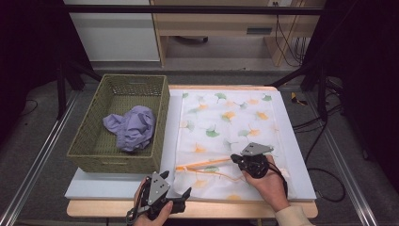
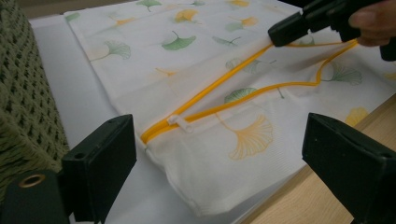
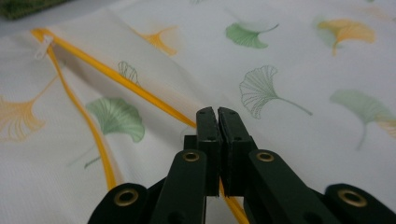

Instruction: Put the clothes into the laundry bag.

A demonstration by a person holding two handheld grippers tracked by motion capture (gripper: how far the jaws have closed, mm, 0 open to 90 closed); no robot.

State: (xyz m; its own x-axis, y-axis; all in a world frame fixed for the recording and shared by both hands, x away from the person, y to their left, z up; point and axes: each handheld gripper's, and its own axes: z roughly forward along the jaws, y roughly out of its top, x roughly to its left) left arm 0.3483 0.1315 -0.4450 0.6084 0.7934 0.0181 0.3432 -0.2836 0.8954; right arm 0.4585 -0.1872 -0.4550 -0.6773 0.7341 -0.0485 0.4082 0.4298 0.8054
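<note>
Right gripper (image 1: 234,160) has its jaws pinched together on the upper yellow zipper edge (image 3: 140,91) of a white mesh laundry bag (image 1: 226,117) printed with ginkgo leaves. The bag lies flat on the table's white board (image 1: 294,155), its zipper mouth running along the near edge. Left gripper (image 1: 181,197) hovers with jaws wide apart and empty at the near left corner of the bag, close to the zipper pull (image 2: 180,122). A green woven basket (image 1: 89,155) holding a lilac garment (image 1: 131,127) stands at the left edge. To open the mouth well, I judge the right should lift its edge gently while the left clamps the lower lip.
</note>
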